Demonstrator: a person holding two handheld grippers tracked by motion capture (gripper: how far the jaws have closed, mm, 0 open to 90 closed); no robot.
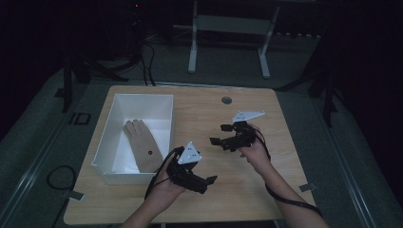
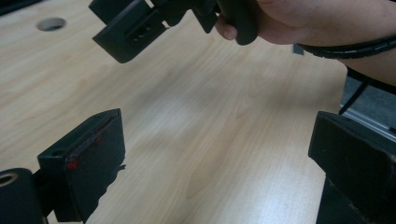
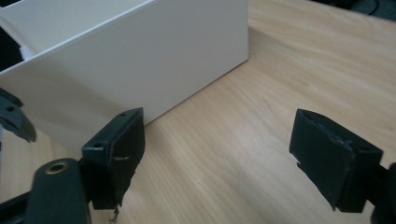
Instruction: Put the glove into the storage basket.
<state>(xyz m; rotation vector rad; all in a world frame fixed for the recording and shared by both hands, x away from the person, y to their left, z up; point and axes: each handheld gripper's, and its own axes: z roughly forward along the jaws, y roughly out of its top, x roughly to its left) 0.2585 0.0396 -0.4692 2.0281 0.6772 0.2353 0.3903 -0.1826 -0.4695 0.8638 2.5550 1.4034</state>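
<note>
On the light wooden table (image 1: pixel 247 190) stood an open white rectangular box (image 1: pixel 104 166), with a tan fabric glove (image 1: pixel 142 145) lying flat inside. The left gripper (image 1: pixel 212 179), just beside the box's near right corner, had its jaws spread wide and empty. The right gripper (image 1: pixel 218 134), near the table's centre, was likewise wide and empty, facing the box wall (image 3: pixel 140 60).

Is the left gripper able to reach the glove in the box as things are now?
Probably yes. The left gripper is open and holds nothing, just beside the box. The box has no lid and the glove lies uncovered, so only the near wall must be cleared.
</note>
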